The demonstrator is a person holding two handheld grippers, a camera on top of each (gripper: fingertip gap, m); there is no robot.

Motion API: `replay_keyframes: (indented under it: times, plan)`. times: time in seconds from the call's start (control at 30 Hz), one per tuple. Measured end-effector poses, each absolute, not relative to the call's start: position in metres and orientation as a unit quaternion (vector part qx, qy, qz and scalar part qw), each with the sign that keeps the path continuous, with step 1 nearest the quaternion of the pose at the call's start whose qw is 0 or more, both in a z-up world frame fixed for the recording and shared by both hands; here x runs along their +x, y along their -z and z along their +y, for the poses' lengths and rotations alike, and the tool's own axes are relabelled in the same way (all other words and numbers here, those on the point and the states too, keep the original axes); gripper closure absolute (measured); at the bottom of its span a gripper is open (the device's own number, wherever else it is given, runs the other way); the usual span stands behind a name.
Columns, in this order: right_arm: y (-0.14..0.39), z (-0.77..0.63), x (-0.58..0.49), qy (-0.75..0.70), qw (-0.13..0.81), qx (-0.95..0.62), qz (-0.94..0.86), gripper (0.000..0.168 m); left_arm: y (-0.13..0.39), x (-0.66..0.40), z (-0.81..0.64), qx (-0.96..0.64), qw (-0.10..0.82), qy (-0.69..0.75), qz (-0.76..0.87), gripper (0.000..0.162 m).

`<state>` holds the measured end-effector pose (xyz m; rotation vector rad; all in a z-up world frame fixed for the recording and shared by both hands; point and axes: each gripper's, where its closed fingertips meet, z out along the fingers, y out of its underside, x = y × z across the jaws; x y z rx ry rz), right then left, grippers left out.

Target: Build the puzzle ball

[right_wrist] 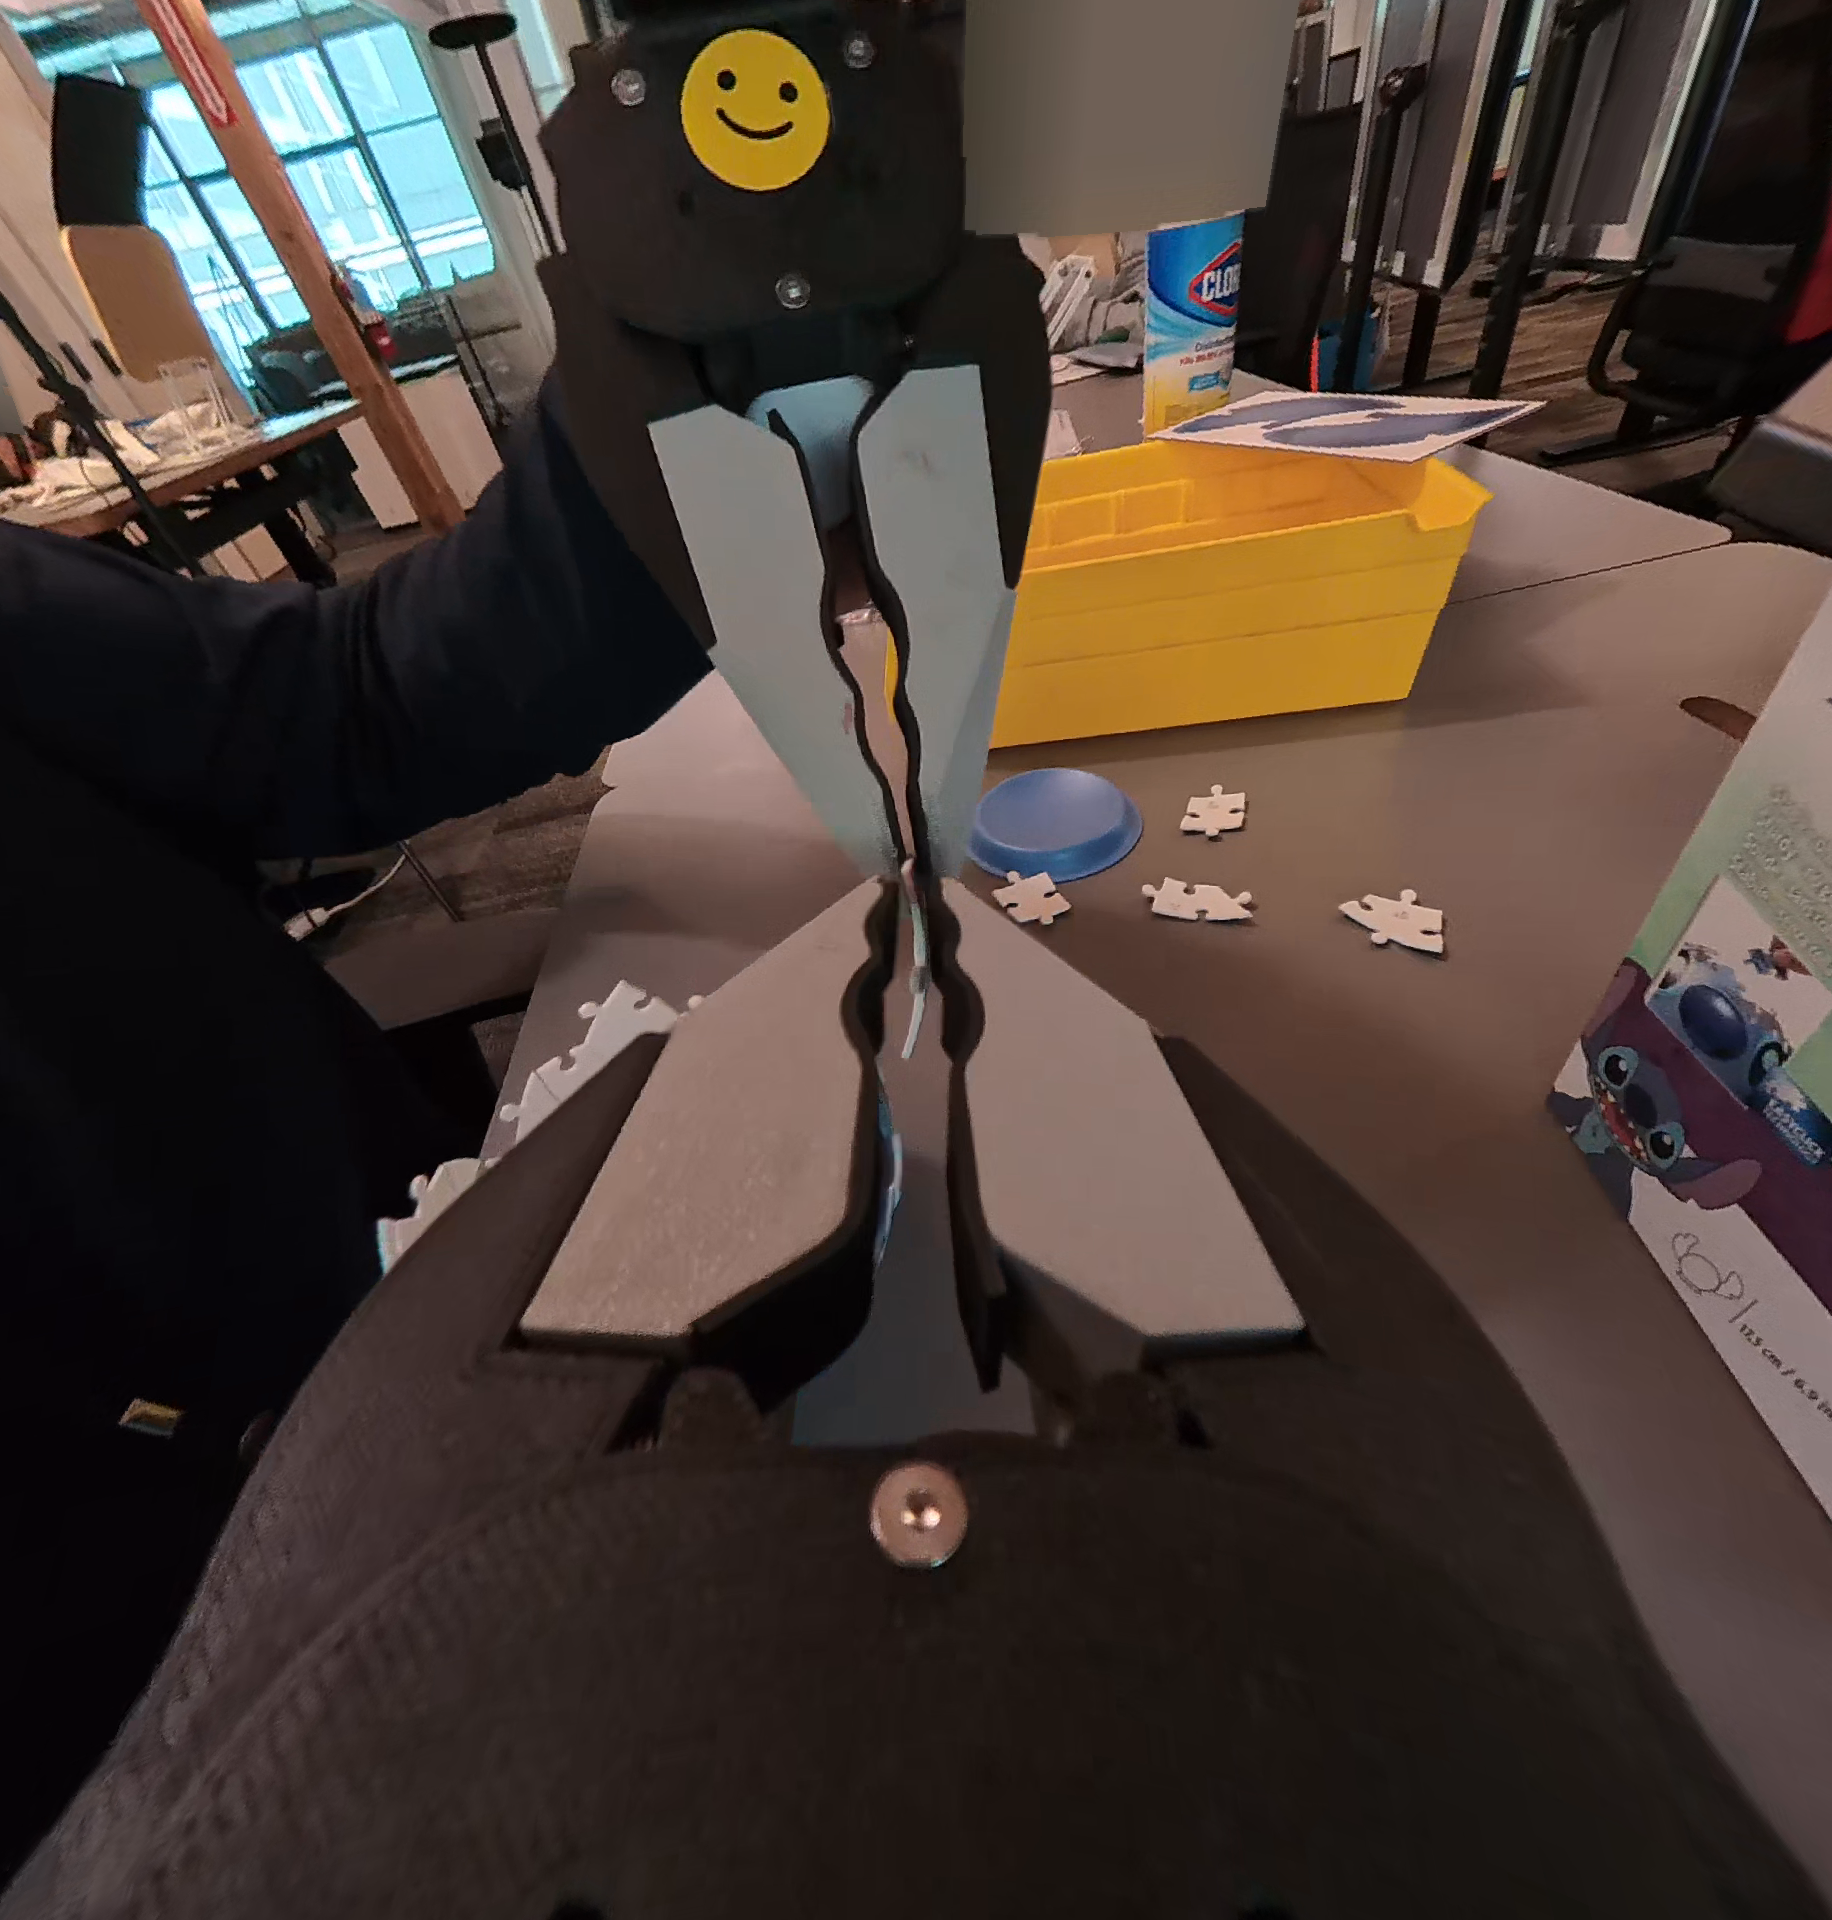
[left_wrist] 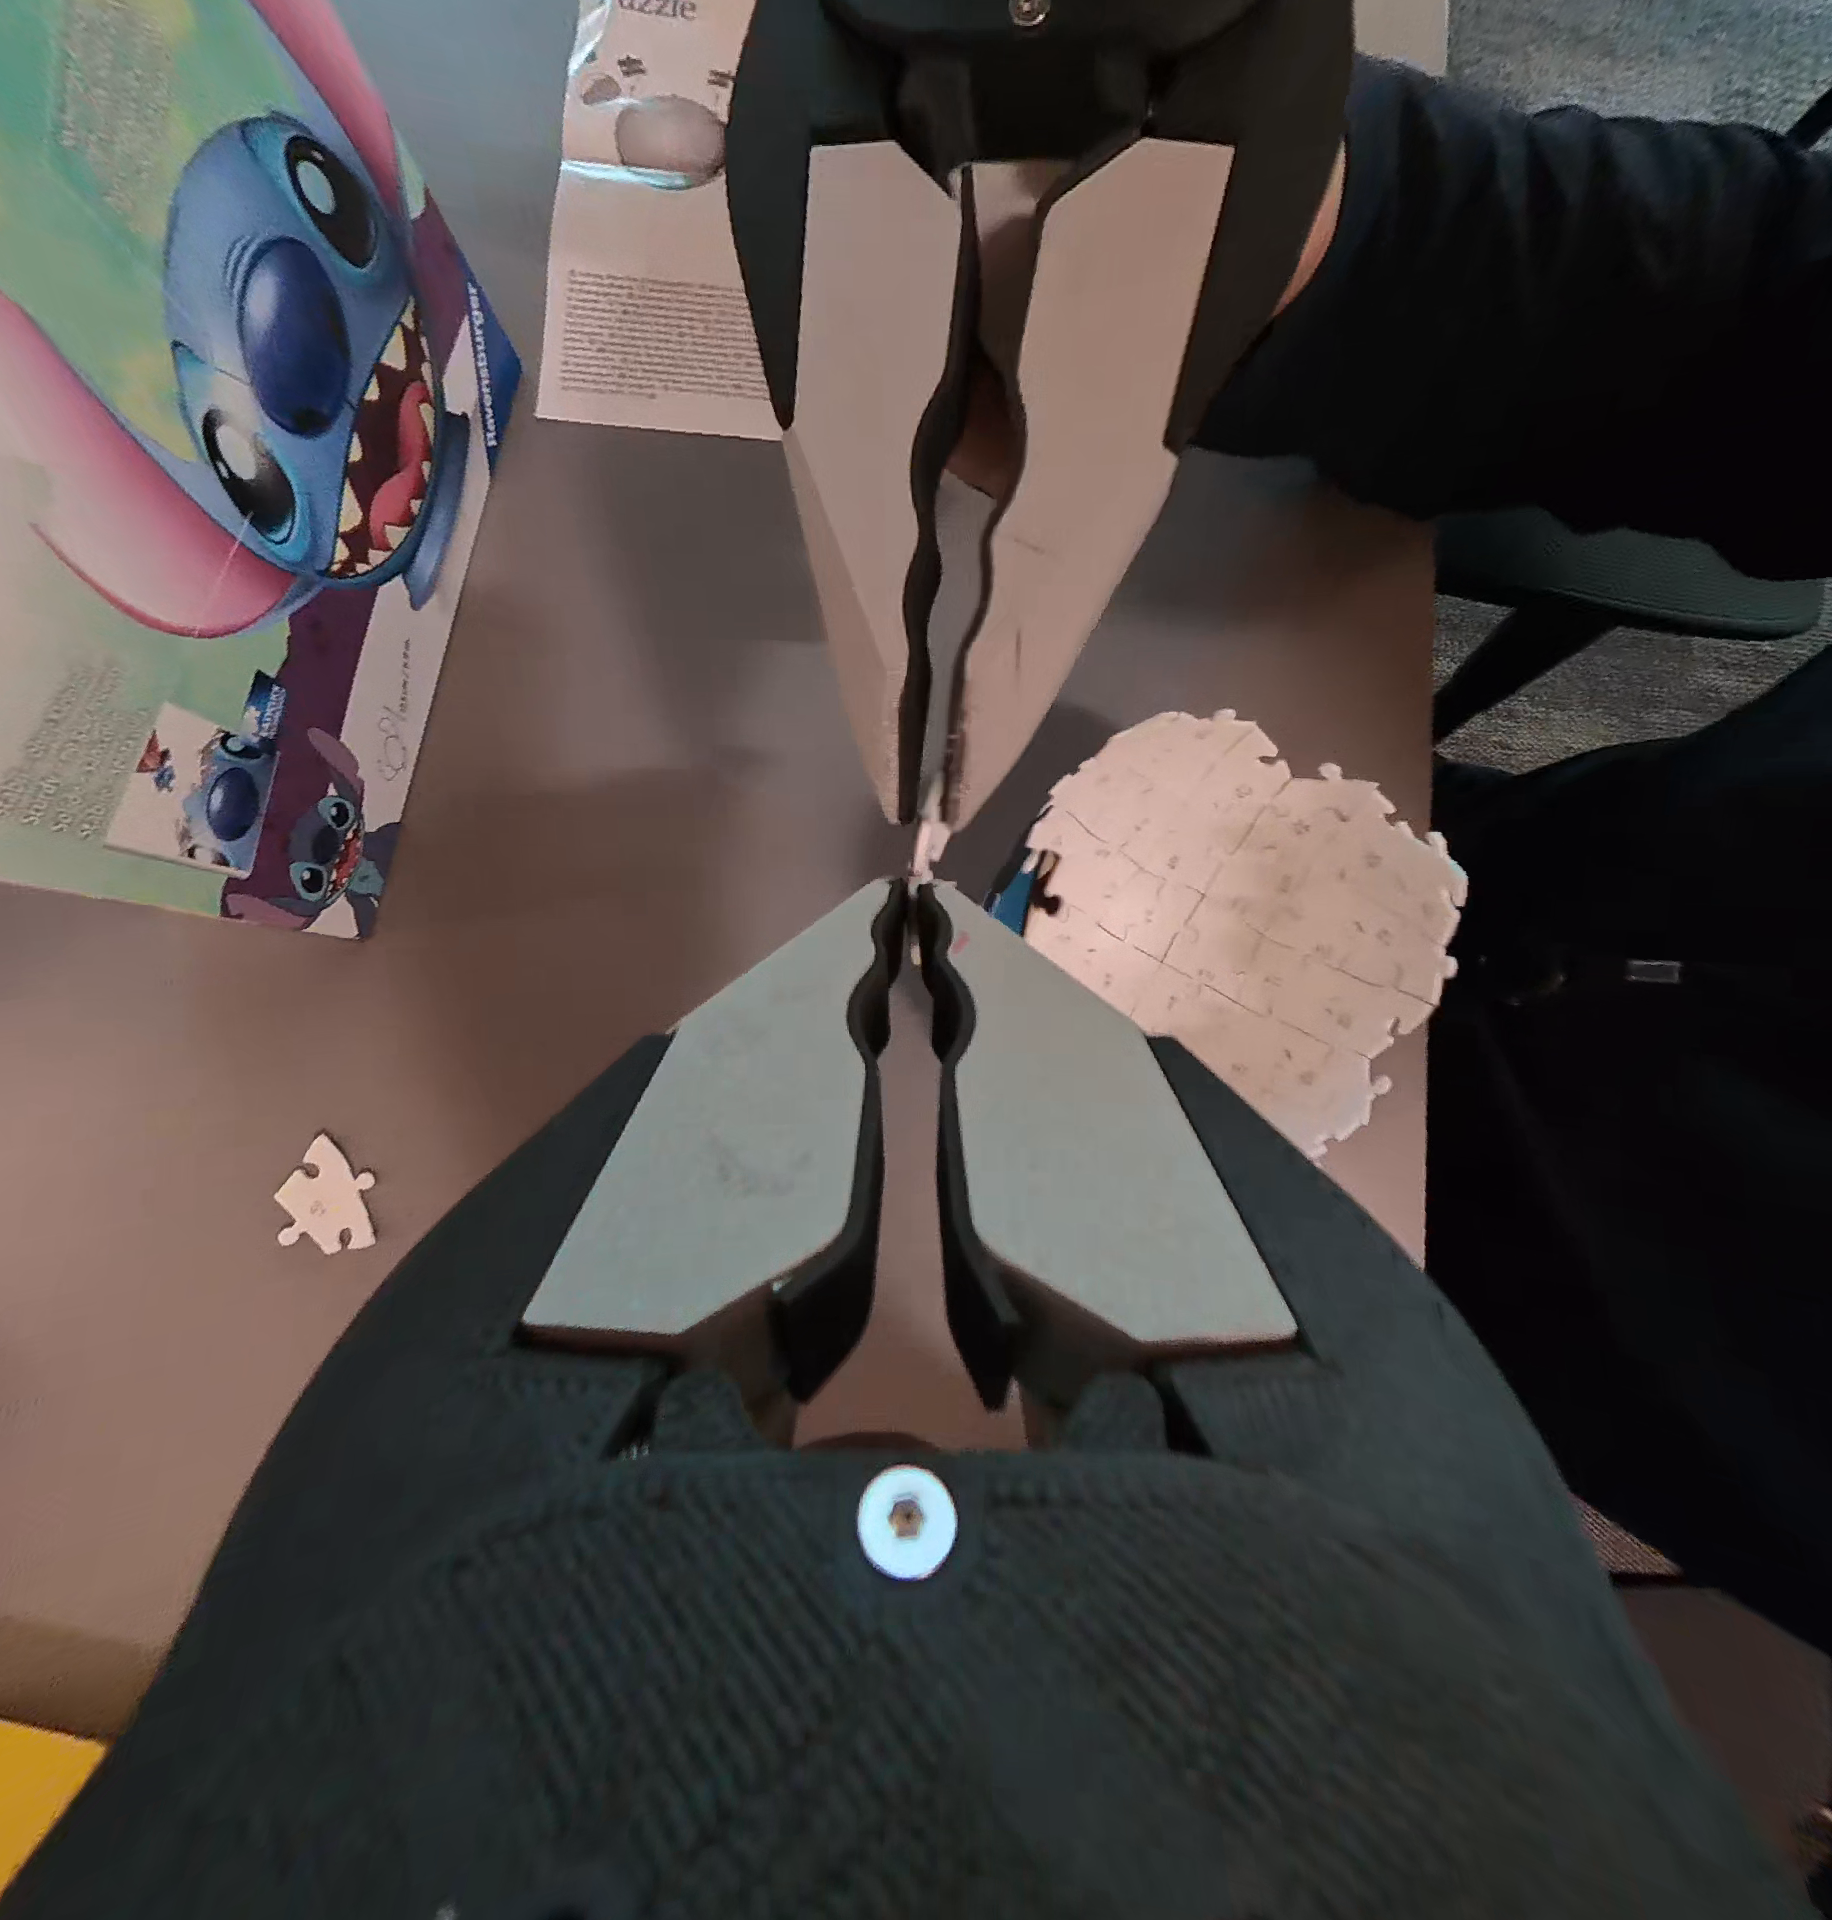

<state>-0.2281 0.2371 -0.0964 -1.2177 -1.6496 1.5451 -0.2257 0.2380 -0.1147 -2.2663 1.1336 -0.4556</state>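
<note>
My left gripper (left_wrist: 907,896) and right gripper (left_wrist: 927,816) meet tip to tip above the grey table (left_wrist: 621,644). Both are shut on a thin white puzzle piece (left_wrist: 927,847) seen edge-on. I cannot tell whether it is one piece or two joined. In the right wrist view the piece (right_wrist: 917,977) runs between my right gripper's (right_wrist: 912,899) jaws, and the left gripper (right_wrist: 907,857) comes down from above. A partly built curved section of the ball (left_wrist: 1255,935) lies white side up on the table, just right of the tips. Its edge (right_wrist: 600,1039) shows in the right wrist view.
Several loose white pieces (right_wrist: 1198,899) lie by a blue stand dish (right_wrist: 1057,821); one more piece (left_wrist: 325,1195) lies apart. A yellow bin (right_wrist: 1203,603), the puzzle box (left_wrist: 216,468), an instruction sheet (left_wrist: 642,312) and a wipes canister (right_wrist: 1192,312) are on the table. A person's dark sleeve (left_wrist: 1566,312) is at the right. Less than 4 cm separates the two grippers' tips. Both grippers' tips are roughly 15 cm from the ball (left_wrist: 1255,935).
</note>
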Motion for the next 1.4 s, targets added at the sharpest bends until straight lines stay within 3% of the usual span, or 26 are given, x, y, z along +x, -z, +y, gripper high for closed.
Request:
replay_keyframes:
  times: [0.13,0.5,0.67,0.77,0.9,1.13,1.4]
  plan:
    - [0.099,0.234,-0.222,-0.587,0.263,-0.451,-0.619,0.156,0.119,-0.224,0.235,-0.843,0.263,0.171,0.437,0.162]
    - [0.114,0.234,-0.219,-0.551,0.27,-0.466,-0.637,0.168,0.123,-0.21,0.236,-0.835,0.248,0.164,0.463,0.161]
    - [0.113,0.236,-0.212,-0.553,0.292,-0.478,-0.617,0.168,0.119,-0.208,0.234,-0.834,0.281,0.171,0.442,0.158]
    - [0.107,0.237,-0.202,-0.551,0.318,-0.488,-0.597,0.168,0.112,-0.216,0.231,-0.836,0.315,0.179,0.412,0.13]
    - [0.104,0.225,-0.18,-0.549,0.313,-0.495,-0.596,0.168,0.103,-0.24,0.234,-0.824,0.398,0.222,0.336,0.13]
    - [0.108,0.22,-0.162,-0.462,0.32,-0.534,-0.632,0.168,0.138,-0.287,0.248,-0.812,0.471,0.286,0.194,0.13]
    - [0.12,0.215,-0.171,-0.366,0.314,-0.556,-0.677,0.168,0.149,-0.286,0.252,-0.801,0.5,0.259,0.203,0.132]
